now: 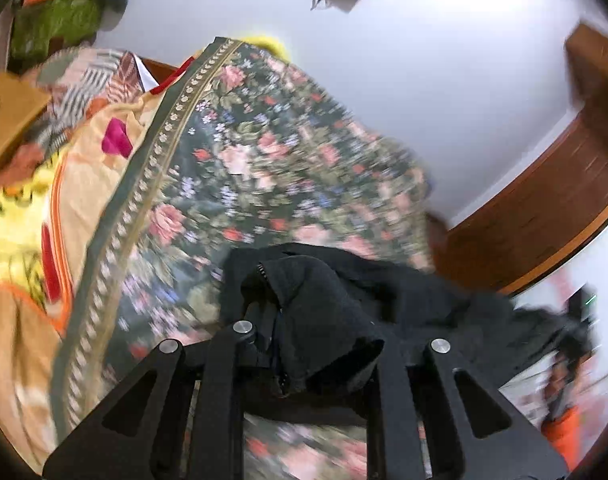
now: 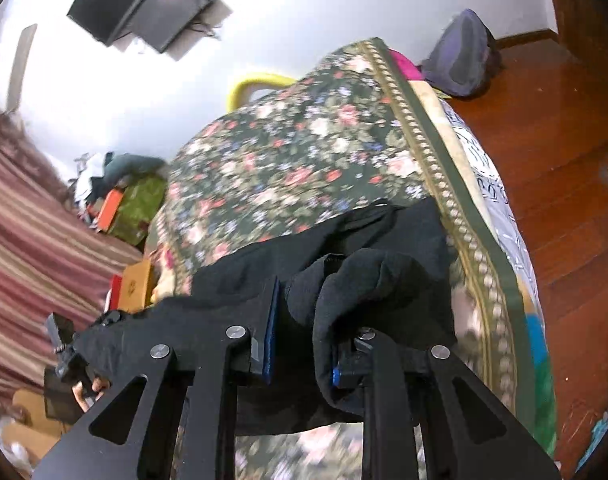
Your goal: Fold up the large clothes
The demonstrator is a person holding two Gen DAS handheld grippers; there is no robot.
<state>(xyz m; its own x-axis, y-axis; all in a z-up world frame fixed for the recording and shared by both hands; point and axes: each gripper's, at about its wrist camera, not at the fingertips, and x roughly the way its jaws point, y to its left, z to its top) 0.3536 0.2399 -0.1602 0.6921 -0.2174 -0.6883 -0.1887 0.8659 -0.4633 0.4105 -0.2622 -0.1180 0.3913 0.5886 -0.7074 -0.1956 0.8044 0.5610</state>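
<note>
item: large black knit garment with a zipper (image 1: 344, 304), lying bunched along the near edge of a bed covered by a dark green floral bedspread with a gold-dotted border (image 1: 240, 160); the same garment shows in the right wrist view (image 2: 344, 264), stretched as a band across the bed's near edge. long axis: judged to run side to side between the two tools, crosswise to both sets of fingers. left gripper (image 1: 316, 344): jaws drawn in partway, a fold of the black cloth bunched between them and apparently clamped; fingertips hidden under the fabric, so the exact bite cannot be told. right gripper (image 2: 304, 340): jaws partly closed with a gap between, a thick hump of the cloth draped over the right finger and filling the gap against the blue pad (image 2: 270, 332); held, apparently. relative position: each tool sits at its own end of the garment, neither plainly nearer; the left tool shows at the far left of the right wrist view. the bedspread lies ahead of both. surroundings: white wall (image 1: 384, 60), reddish wooden floor (image 2: 552, 152), purple-grey backpack (image 2: 460, 56), yellow curved tube (image 2: 256, 84). views blurred.
</note>
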